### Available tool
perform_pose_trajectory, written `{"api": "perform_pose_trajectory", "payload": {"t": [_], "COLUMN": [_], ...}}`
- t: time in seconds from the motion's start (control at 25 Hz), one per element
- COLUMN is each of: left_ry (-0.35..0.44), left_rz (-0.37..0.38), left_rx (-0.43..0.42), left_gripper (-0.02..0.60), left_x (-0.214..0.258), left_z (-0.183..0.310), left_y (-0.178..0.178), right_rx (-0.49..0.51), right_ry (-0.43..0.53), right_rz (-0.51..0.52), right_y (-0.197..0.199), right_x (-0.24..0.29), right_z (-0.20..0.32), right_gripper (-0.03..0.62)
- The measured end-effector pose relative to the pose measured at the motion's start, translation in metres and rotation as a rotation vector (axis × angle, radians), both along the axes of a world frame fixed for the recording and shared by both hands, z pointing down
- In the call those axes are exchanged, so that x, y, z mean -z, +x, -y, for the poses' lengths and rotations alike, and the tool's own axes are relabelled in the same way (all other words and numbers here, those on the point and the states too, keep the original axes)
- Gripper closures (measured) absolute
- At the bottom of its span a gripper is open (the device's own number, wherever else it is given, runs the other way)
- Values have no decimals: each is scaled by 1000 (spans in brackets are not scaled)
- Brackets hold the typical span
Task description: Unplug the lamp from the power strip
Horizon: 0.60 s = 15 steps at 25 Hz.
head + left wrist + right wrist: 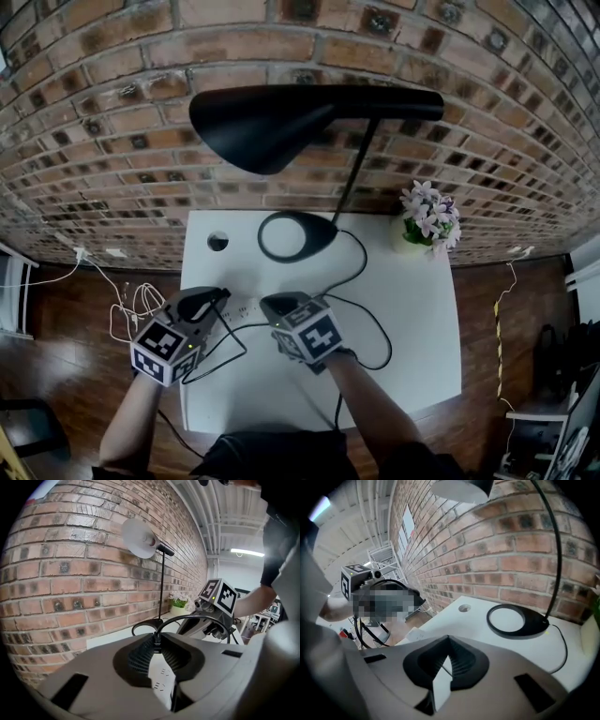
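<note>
- A black desk lamp (pixel 272 122) is standing at the upper centre of the head view, on a white table (pixel 412 319) set against a brick wall (pixel 112 141).
- The white power strip (pixel 242 307) is lying toward the lower left of the tabletop. Its long axis is running left to right across the frame, between the two grippers.
- The left gripper (pixel 217 296) is reaching in from the lower left. Its jaw tips are clenching the lamp's black cord (pixel 192 617) directly above the strip's sockets, and the cord is arching away to the right. No view is showing whether the plug is seated.
- The right gripper (pixel 272 302) is hovering at the strip's right end, its jaws pressed together on nothing.
- Judgement: the left hand is the nearer one and is already gripping the cord. The pull is likely going upward, square to the strip's face, while the right gripper may be needed to steady the strip.
</note>
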<state>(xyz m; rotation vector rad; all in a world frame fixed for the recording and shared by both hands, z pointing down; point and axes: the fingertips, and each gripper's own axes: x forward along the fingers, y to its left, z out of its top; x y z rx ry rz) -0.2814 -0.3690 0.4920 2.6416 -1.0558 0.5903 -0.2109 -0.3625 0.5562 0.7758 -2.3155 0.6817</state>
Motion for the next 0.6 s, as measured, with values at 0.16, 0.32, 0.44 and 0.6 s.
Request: {"api": "perform_pose_trajectory", "payload": {"t": [0.16,0.32,0.44,0.6], "left_ry": [19,1,-16,-44], "left_rz": [-7,26,39,51], "left_rx": [7,51,88,143], "left_gripper": [520,520,520,520], "left_x": [3,-12,-22,-45], "left_z": [15,37,54,77], "left_y": [7,1,-3,-15], "right_rx": [-8,5,10,13], "right_ry": [-36,-37,-36,-62], "right_rz": [30,40,45,56], "right_y": [16,19,20,21], "right_x": [10,17,18,12], "right_z": [-12,-17,-18,-13], "right_gripper": [591,591,591,591]}}
